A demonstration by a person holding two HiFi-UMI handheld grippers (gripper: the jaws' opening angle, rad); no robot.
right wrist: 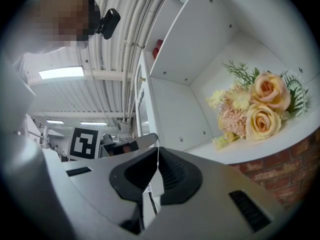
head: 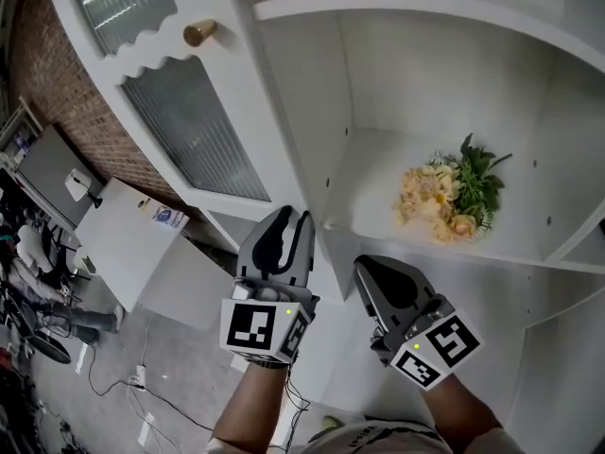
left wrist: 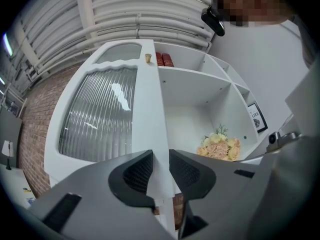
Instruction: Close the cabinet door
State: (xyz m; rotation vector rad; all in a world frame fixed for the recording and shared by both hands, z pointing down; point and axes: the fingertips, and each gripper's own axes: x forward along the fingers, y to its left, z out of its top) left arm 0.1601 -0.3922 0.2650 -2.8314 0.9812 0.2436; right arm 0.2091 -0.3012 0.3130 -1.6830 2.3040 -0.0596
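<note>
Cabinet door [head: 189, 121] stands swung wide open, ribbed glass panel, brass knob [head: 199, 32] near top. Left gripper [head: 293, 218] at door's free edge, jaws slightly apart, edge between pads; firm contact not clear. Right gripper [head: 364, 265] just beside it, below shelf [head: 369, 201], jaws closed, holding nothing. Flower bunch [head: 449, 195] lies on shelf inside.
</note>
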